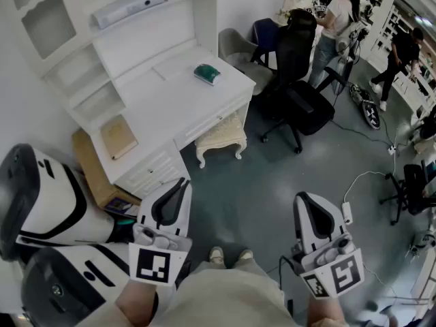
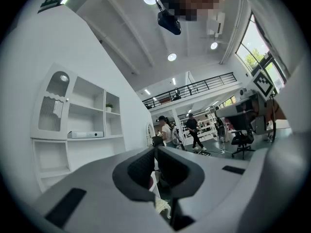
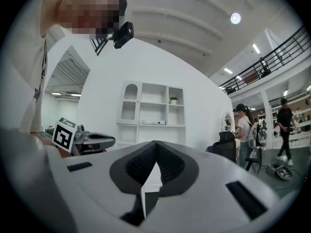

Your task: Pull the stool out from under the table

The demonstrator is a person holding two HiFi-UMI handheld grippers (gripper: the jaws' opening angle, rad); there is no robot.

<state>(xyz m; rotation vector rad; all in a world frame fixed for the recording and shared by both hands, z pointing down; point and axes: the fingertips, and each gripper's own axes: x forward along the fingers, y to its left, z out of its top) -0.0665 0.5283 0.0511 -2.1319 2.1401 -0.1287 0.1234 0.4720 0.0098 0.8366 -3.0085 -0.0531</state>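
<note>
A cream upholstered stool (image 1: 221, 137) with carved legs stands half under the front edge of the white desk (image 1: 178, 89). My left gripper (image 1: 181, 184) is held level at the bottom left of the head view, shut and holding nothing, well short of the stool. My right gripper (image 1: 306, 201) hovers at the bottom right, also shut with nothing in it. In the left gripper view the left gripper (image 2: 154, 149) has its tips together, with a bit of the stool (image 2: 162, 208) showing below. The right gripper (image 3: 155, 143) points at the white desk hutch (image 3: 153, 113).
A green object (image 1: 207, 73) lies on the desk top. A black office chair (image 1: 298, 87) and a grey chair (image 1: 238, 49) stand right of the desk. A white-and-black machine (image 1: 41, 203) sits at the left. Two people (image 1: 335, 19) stand at the back. Cables (image 1: 368, 176) cross the grey floor.
</note>
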